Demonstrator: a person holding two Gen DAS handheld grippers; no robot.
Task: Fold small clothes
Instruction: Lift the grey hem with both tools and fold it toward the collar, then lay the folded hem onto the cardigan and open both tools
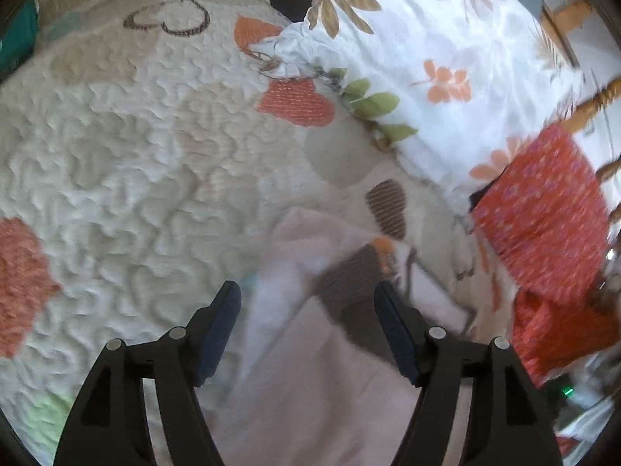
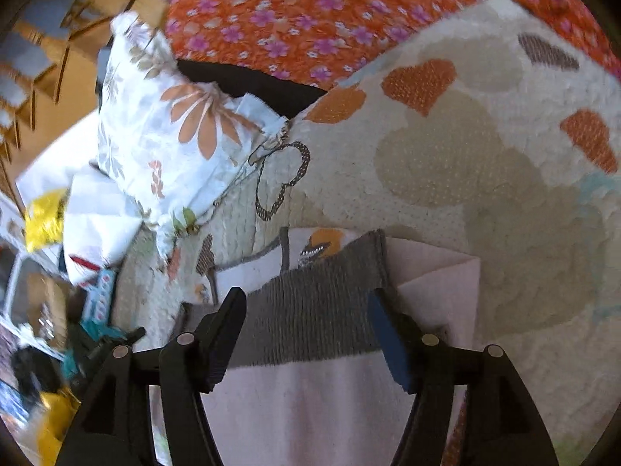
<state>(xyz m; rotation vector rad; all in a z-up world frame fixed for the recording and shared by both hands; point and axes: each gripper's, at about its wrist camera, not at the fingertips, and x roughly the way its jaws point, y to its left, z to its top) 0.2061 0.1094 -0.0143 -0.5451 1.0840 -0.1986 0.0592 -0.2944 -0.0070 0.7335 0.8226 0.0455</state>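
A small pale pink garment [image 1: 318, 380] with a grey-brown ribbed cuff [image 1: 349, 283] lies partly folded on the quilted bedspread [image 1: 128, 178]. My left gripper [image 1: 306, 303] is open above it, fingers either side of the cuff, holding nothing. In the right wrist view the same pink garment [image 2: 310, 407] lies flat with its grey ribbed band [image 2: 314, 310] across it and a folded corner [image 2: 438, 283] at the right. My right gripper [image 2: 306, 310] is open just above the band, empty.
A floral pillow [image 1: 438, 50] lies at the upper right, also in the right wrist view [image 2: 167, 132]. An orange flowered cloth [image 1: 543, 213] lies at the right and fills the top of the right view [image 2: 310, 11]. Clutter and boxes [image 2: 70, 272] sit off the bed's left edge.
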